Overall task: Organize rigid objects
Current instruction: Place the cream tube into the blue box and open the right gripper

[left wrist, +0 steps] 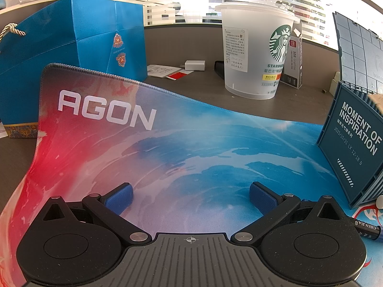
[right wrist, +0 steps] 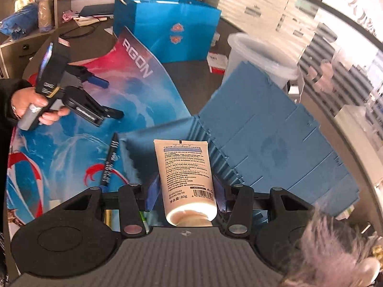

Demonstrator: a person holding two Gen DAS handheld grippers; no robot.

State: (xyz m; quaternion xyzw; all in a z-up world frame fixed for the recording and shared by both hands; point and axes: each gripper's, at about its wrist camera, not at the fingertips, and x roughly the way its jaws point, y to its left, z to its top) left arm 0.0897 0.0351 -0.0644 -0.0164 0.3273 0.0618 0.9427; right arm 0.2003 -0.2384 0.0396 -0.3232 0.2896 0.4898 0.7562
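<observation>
Fingers [right wrist: 153, 196] of the right gripper [right wrist: 185, 197] pinch one cream tube [right wrist: 185, 174] from both sides. The tube has small print and a barcode on it, and its cap end points back at the camera. It hangs over the open blue box [right wrist: 143, 153], whose big ribbed lid [right wrist: 270, 138] stands tipped back behind it. The left gripper [left wrist: 190, 195] has its two blue fingers [left wrist: 119, 197] spread wide with nothing between them. They sit low over the mouse mat [left wrist: 167, 148], which has the word AGON on it. In the right wrist view a hand [right wrist: 36, 107] holds this left gripper off to the side, well apart from the box. One black pen [right wrist: 110, 160] lies on the mat just beside the box. One clear cup [left wrist: 253, 50] with a green mermaid logo stands on the tabletop [left wrist: 191, 81] behind the mat. One bright blue paper bag [left wrist: 71, 47] stands near the mat's back corner. One small white charger [left wrist: 195, 65] lies between the bag and the cup. One thin grey carton [left wrist: 293, 67] stands right behind the cup.
</observation>
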